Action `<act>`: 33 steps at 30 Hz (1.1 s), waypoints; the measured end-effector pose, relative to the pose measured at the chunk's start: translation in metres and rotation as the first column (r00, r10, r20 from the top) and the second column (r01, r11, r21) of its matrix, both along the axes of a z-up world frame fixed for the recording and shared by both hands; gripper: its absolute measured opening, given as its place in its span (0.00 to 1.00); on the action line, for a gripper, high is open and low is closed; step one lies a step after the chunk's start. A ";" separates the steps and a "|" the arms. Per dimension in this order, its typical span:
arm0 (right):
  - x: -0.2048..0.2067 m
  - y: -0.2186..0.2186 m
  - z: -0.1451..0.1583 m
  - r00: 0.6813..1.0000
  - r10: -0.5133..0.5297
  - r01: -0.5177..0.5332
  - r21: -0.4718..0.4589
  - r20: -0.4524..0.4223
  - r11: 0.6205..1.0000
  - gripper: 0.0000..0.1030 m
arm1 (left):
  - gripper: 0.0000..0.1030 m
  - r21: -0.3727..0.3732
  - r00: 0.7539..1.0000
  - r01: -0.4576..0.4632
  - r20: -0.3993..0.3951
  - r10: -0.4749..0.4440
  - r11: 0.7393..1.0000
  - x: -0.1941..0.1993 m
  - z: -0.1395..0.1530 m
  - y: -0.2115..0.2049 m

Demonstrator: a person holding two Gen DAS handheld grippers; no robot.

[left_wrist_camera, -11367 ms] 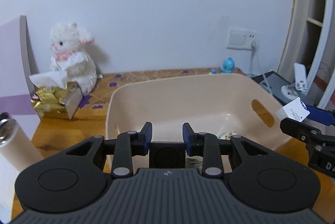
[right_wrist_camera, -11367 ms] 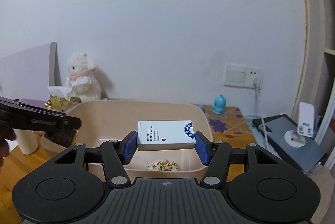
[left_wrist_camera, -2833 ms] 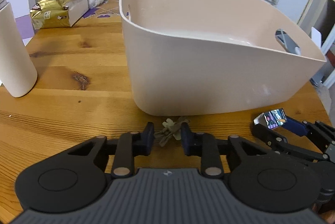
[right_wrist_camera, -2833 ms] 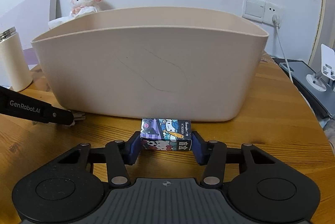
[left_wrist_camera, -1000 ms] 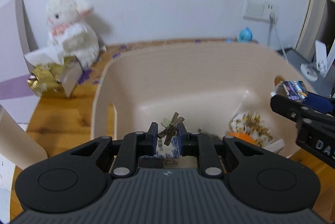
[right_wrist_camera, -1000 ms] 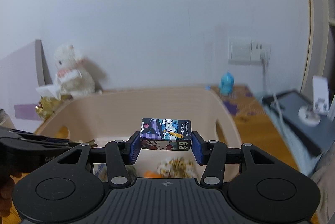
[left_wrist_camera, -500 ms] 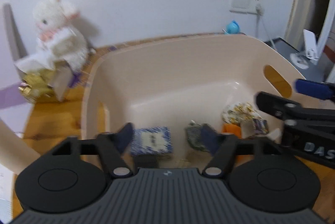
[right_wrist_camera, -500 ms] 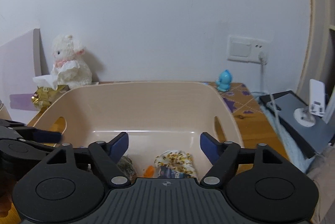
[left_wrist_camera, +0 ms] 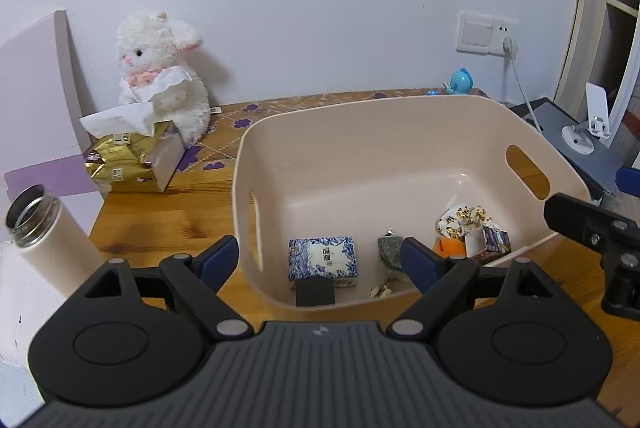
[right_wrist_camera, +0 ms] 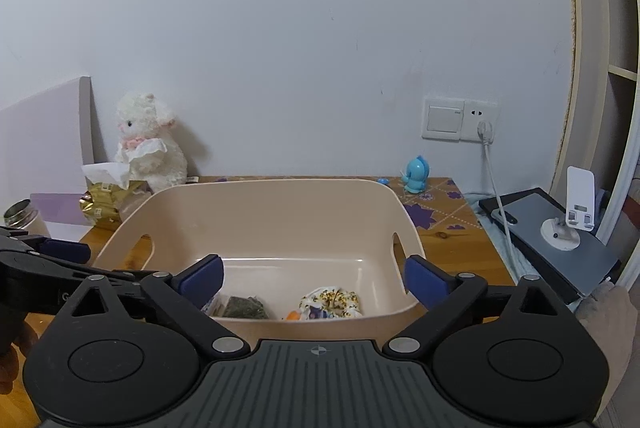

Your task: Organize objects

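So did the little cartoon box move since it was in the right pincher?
Yes. The cartoon box has dropped into the beige bin, beside its right-hand wall.

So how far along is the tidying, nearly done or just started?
Well along, it seems. The beige bin already holds a blue-patterned box, a cartoon carton, a floral scrunchie and a dark packet. Both the left gripper and right gripper are open and empty. The flask and tissue box remain outside, possibly not part of the job.
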State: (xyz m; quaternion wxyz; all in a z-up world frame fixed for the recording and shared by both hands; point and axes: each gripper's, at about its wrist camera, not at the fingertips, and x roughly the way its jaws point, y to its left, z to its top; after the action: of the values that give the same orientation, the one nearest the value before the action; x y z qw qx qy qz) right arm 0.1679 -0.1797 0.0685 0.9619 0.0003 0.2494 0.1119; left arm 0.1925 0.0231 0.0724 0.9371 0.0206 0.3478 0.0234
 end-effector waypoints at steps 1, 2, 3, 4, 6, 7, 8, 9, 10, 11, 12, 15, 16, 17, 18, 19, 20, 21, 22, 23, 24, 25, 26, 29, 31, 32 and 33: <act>-0.004 -0.001 0.001 1.000 0.004 -0.004 0.007 -0.001 1.000 0.98 | 0.86 -0.001 1.000 -0.003 0.004 0.003 1.000 -0.004 0.001 0.001; -0.007 -0.001 0.001 1.000 0.005 -0.005 0.014 -0.002 1.000 0.98 | 0.86 -0.001 1.000 -0.005 0.006 0.005 1.000 -0.008 0.003 0.001; -0.011 -0.001 0.002 1.000 0.005 -0.005 0.017 -0.003 1.000 0.98 | 0.86 -0.003 1.000 -0.004 0.009 0.004 1.000 -0.013 0.004 0.001; -0.014 -0.001 0.002 1.000 0.005 -0.005 0.018 -0.002 1.000 0.99 | 0.86 -0.007 1.000 -0.003 0.013 0.003 1.000 -0.018 0.005 0.001; -0.022 -0.001 0.002 1.000 0.007 -0.007 0.015 0.001 1.000 0.99 | 0.86 -0.015 1.000 -0.006 0.020 0.006 1.000 -0.027 0.007 0.002; -0.026 -0.001 0.001 1.000 0.007 -0.007 0.013 0.003 1.000 1.00 | 0.86 -0.017 1.000 -0.007 0.024 0.007 1.000 -0.032 0.007 0.002; -0.030 -0.001 0.001 1.000 0.008 -0.008 0.011 0.004 1.000 1.00 | 0.86 -0.015 1.000 -0.008 0.029 0.009 1.000 -0.038 0.007 0.002; -0.034 -0.001 0.000 1.000 0.008 -0.008 0.010 0.006 1.000 1.00 | 0.86 -0.011 0.999 -0.009 0.033 0.010 1.000 -0.043 0.007 0.002; -0.038 -0.001 -0.001 1.000 0.008 -0.008 0.010 0.006 1.000 1.00 | 0.86 -0.007 0.999 -0.010 0.037 0.010 1.000 -0.048 0.007 0.002; -0.042 -0.002 -0.002 1.000 0.007 -0.007 0.012 0.007 1.000 1.00 | 0.86 -0.004 0.999 -0.011 0.039 0.011 1.000 -0.053 0.007 0.002; -0.045 -0.002 -0.003 1.000 0.008 -0.008 0.014 0.006 1.000 1.00 | 0.86 -0.003 0.999 -0.011 0.042 0.011 1.000 -0.059 0.007 0.002; -0.056 -0.001 -0.006 1.000 0.012 -0.012 0.013 0.005 1.000 1.00 | 0.87 -0.009 0.999 -0.007 0.051 0.007 1.000 -0.074 0.007 0.003; -0.060 -0.001 -0.007 1.000 0.013 -0.013 0.009 0.006 1.000 1.00 | 0.87 -0.012 0.999 -0.009 0.053 0.010 1.000 -0.078 0.006 0.004; -0.064 -0.001 -0.008 1.000 0.013 -0.013 0.003 0.007 1.000 1.00 | 0.87 -0.015 0.998 -0.015 0.056 0.016 1.000 -0.084 0.005 0.005; -0.068 -0.001 -0.010 1.000 0.015 -0.015 -0.001 0.009 1.000 1.00 | 0.87 -0.017 0.998 -0.020 0.059 0.021 1.000 -0.089 0.005 0.006; -0.072 0.000 -0.010 1.000 0.016 -0.016 -0.006 0.011 1.000 1.00 | 0.87 -0.019 0.998 -0.022 0.061 0.024 1.000 -0.094 0.004 0.006; -0.077 0.000 -0.011 1.000 0.017 -0.017 -0.010 0.014 1.000 1.00 | 0.87 -0.024 0.998 -0.024 0.060 0.026 0.999 -0.099 0.003 0.007; -0.081 0.000 -0.012 1.000 0.018 -0.017 -0.013 0.017 1.000 1.00 | 0.87 -0.032 0.998 -0.026 0.056 0.028 0.999 -0.104 0.003 0.008; -0.085 0.000 -0.012 1.000 0.018 -0.018 -0.014 0.019 1.000 1.00 | 0.87 -0.040 0.998 -0.025 0.054 0.027 0.999 -0.108 0.002 0.009; -0.089 -0.001 -0.013 1.000 0.019 -0.019 -0.013 0.020 1.000 1.00 | 0.87 -0.046 0.998 -0.021 0.056 0.024 0.999 -0.113 0.002 0.008; -0.093 -0.001 -0.013 1.000 0.021 -0.021 -0.011 0.020 1.000 1.00 | 0.87 -0.047 0.998 -0.019 0.061 0.022 0.999 -0.119 0.002 0.008; -0.097 -0.002 -0.013 1.000 0.024 -0.023 -0.010 0.020 1.000 1.00 | 0.87 -0.045 0.998 -0.022 0.066 0.024 0.999 -0.124 0.002 0.007; -0.101 -0.002 -0.013 0.999 0.024 -0.023 -0.009 0.024 1.000 1.00 | 0.87 -0.044 0.997 -0.022 0.068 0.025 0.999 -0.128 0.002 0.007; -0.112 -0.003 -0.011 0.999 0.028 -0.028 -0.011 0.031 1.000 1.00 | 0.87 -0.056 0.997 -0.021 0.071 0.025 0.998 -0.138 0.002 0.009; -0.120 -0.004 -0.011 0.999 0.028 -0.027 -0.011 0.037 1.000 1.00 | 0.87 -0.058 0.997 -0.030 0.073 0.034 0.998 -0.146 0.002 0.009; -0.124 -0.006 -0.012 0.999 0.026 -0.025 -0.008 0.037 1.000 1.00 | 0.87 -0.049 0.996 -0.035 0.075 0.038 0.998 -0.149 0.002 0.009; -0.127 -0.008 -0.013 0.999 0.025 -0.024 -0.005 0.035 1.000 1.00 | 0.87 -0.040 0.996 -0.037 0.080 0.040 0.999 -0.154 0.001 0.008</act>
State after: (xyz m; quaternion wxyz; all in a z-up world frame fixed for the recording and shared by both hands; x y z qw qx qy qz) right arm 0.0406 -0.1874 0.0555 0.9647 -0.0068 0.2328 0.1231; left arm 0.0387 0.0308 0.0737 0.9499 -0.0051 0.3105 0.0358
